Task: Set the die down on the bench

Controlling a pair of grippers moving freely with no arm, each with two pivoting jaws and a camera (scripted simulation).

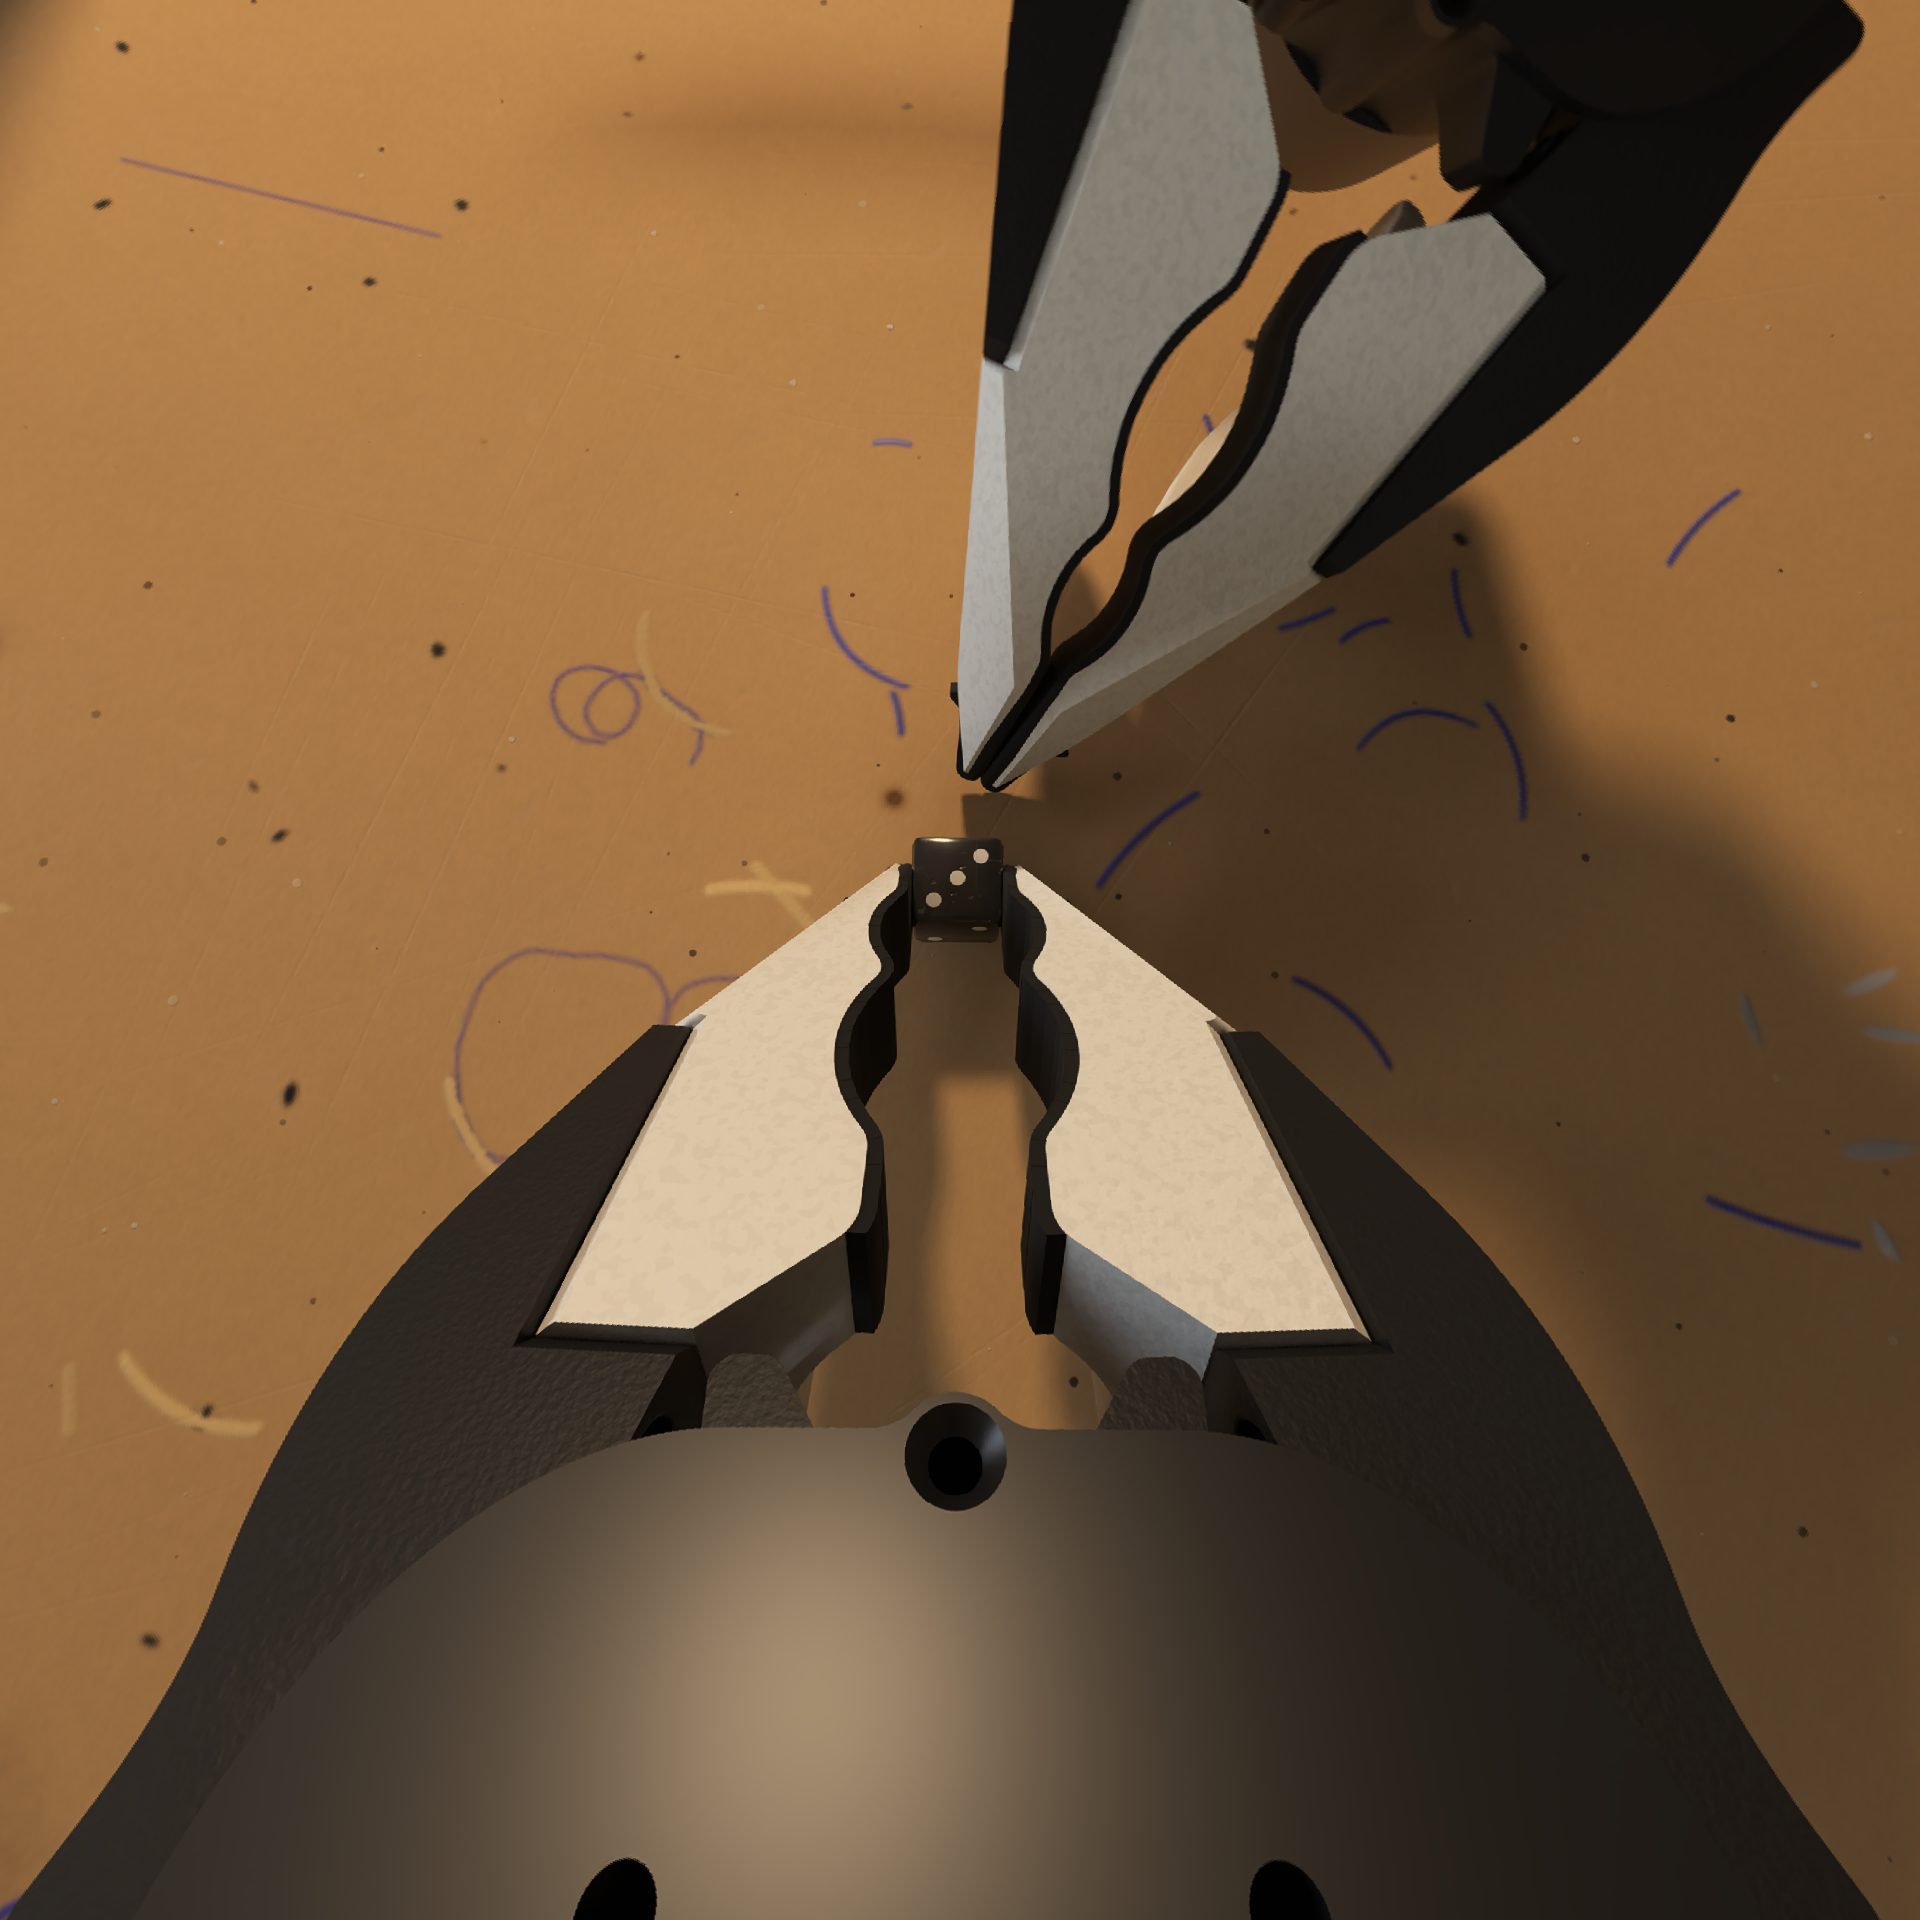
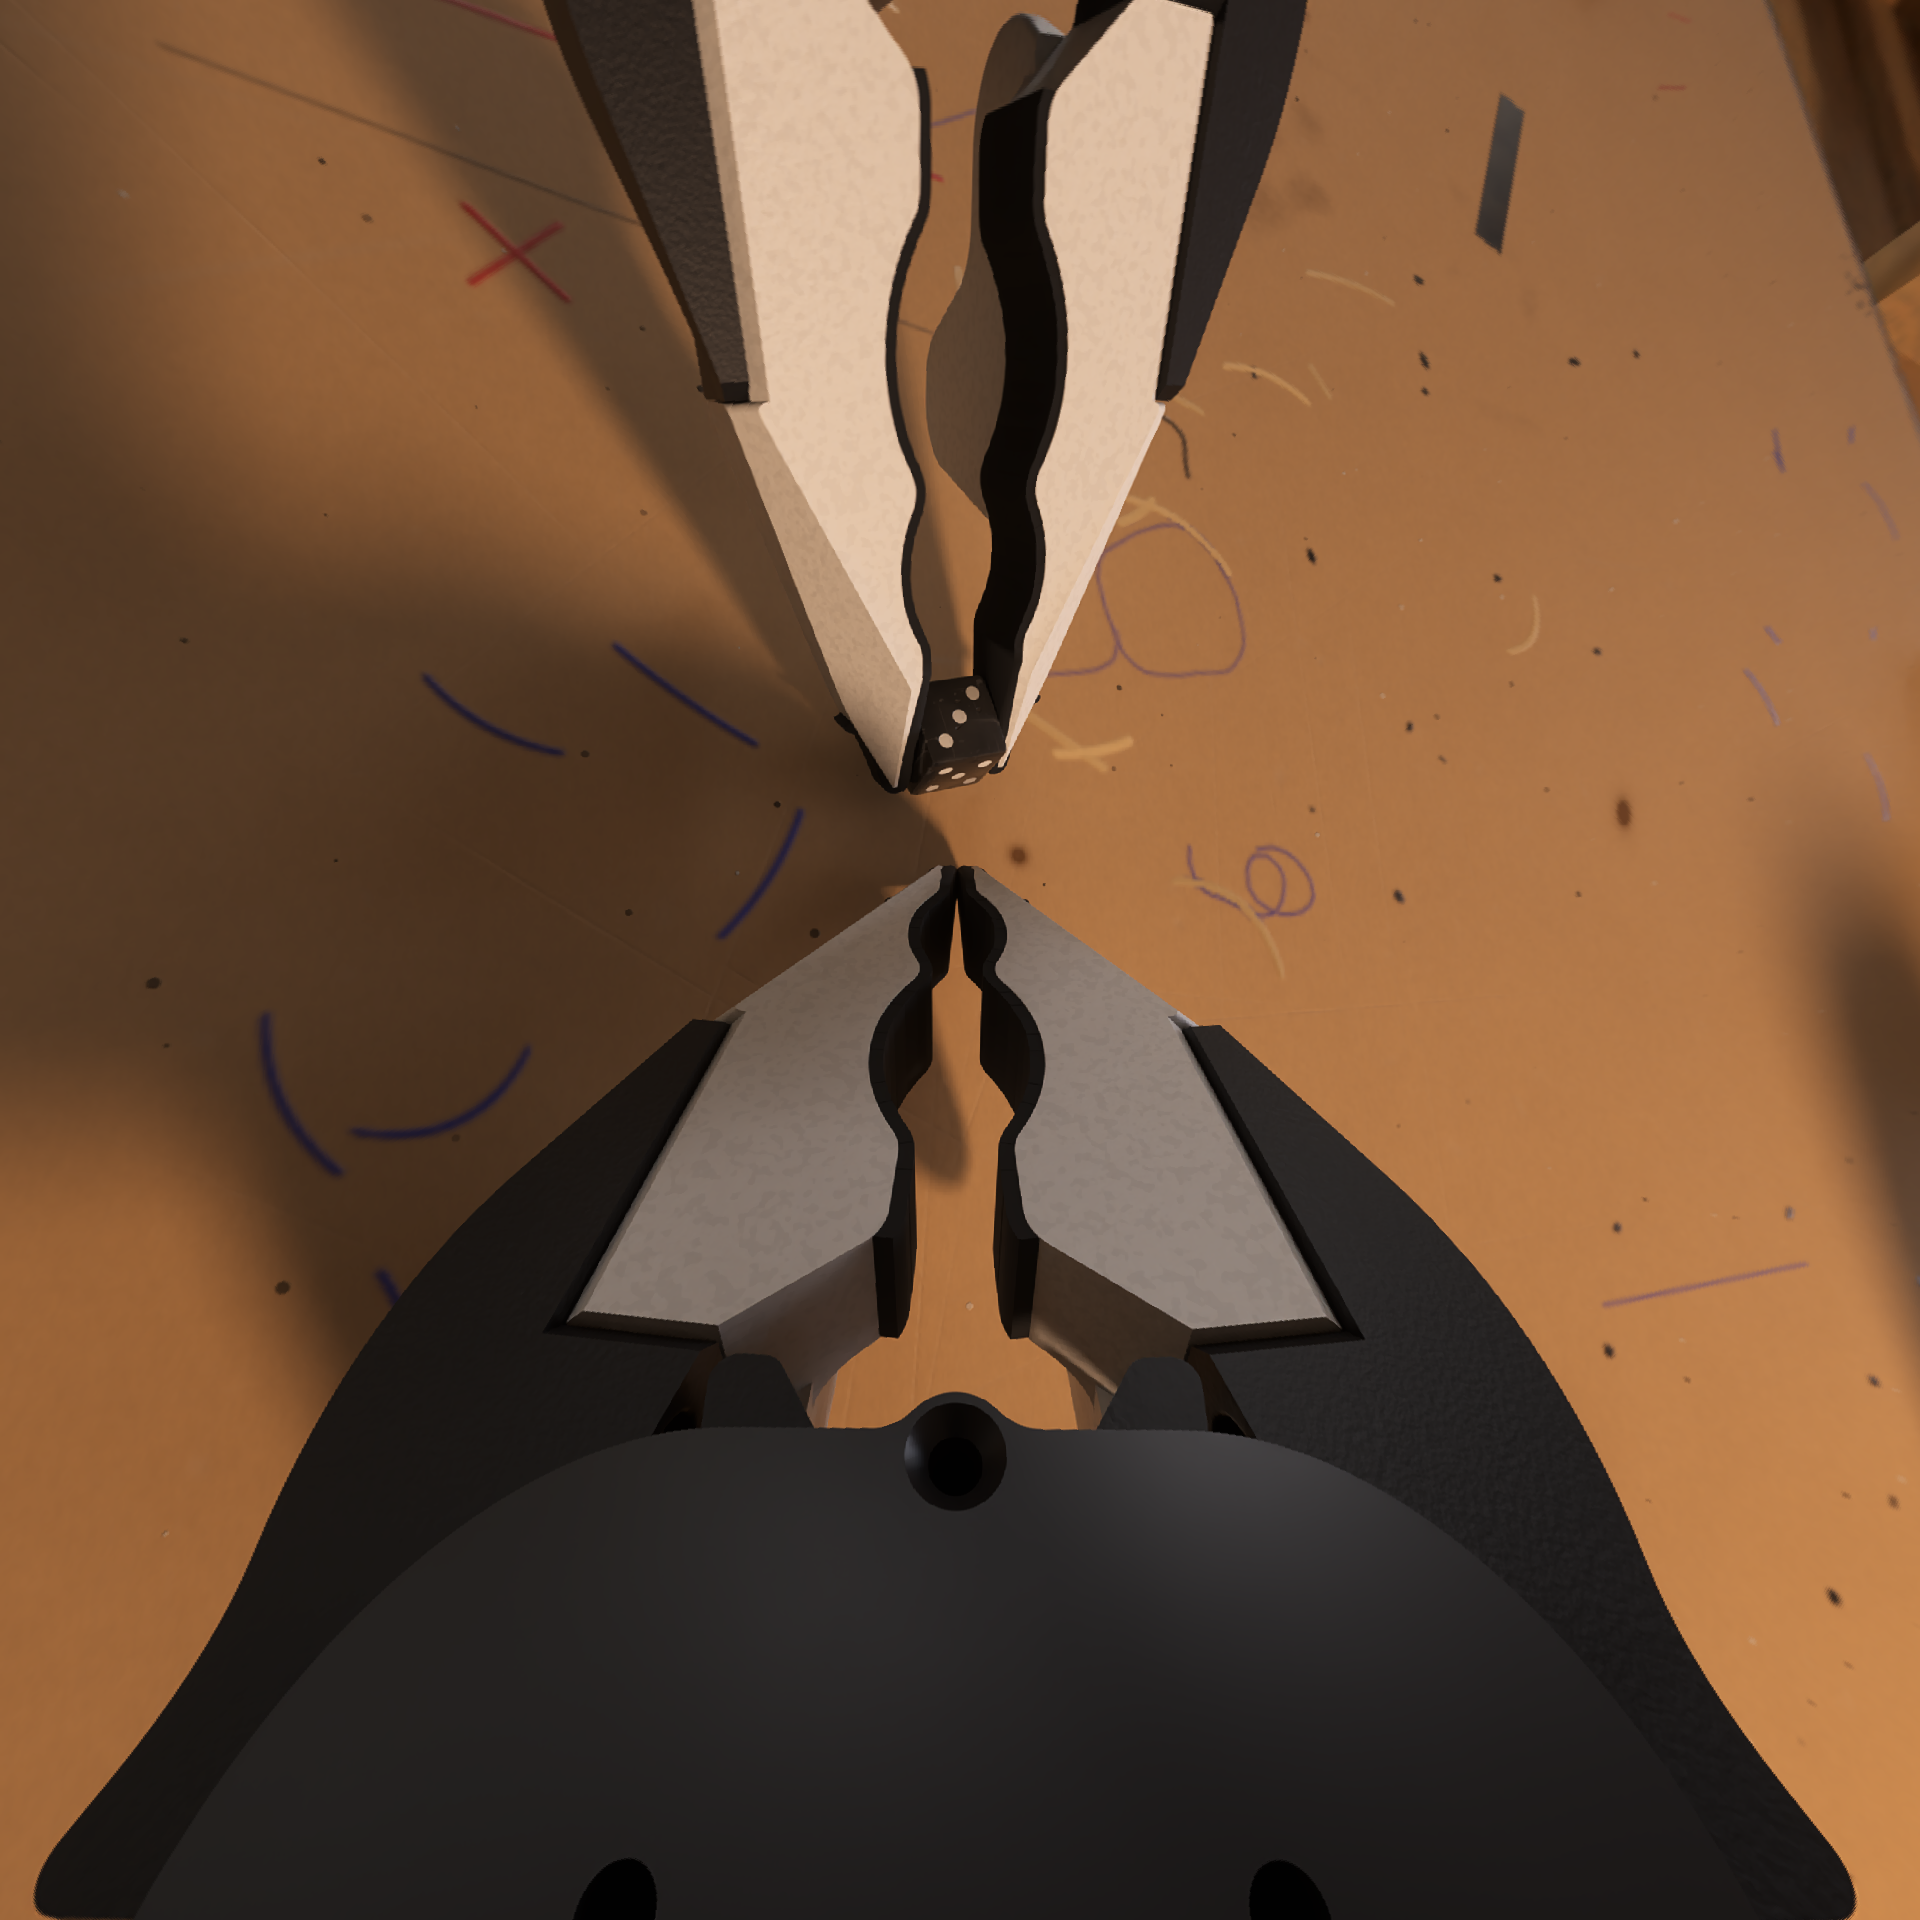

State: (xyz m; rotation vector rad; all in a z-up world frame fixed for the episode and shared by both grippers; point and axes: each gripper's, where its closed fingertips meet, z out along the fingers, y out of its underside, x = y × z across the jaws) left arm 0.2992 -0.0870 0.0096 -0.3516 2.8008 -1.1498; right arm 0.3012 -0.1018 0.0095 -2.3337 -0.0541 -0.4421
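Note:
A small black die [image 1: 957, 889] with white pips sits between the tips of my left gripper [image 1: 957, 883], which is shut on it just above the brown bench [image 1: 416, 468]. In the right wrist view the same die [image 2: 958, 734] shows pinched at the tips of the left gripper [image 2: 951, 753], which comes in from the top. My right gripper [image 2: 957, 875] is shut and empty, its tips pointing at the die from a short gap away. It also shows in the left wrist view [image 1: 984, 777], coming down from the upper right.
The bench top bears blue, yellow and red pen scribbles [image 2: 514, 252] and dark specks. A dark flat strip [image 2: 1499, 171] lies at the far right, near the bench's edge [image 2: 1886, 281]. Gripper shadows fall across the surface.

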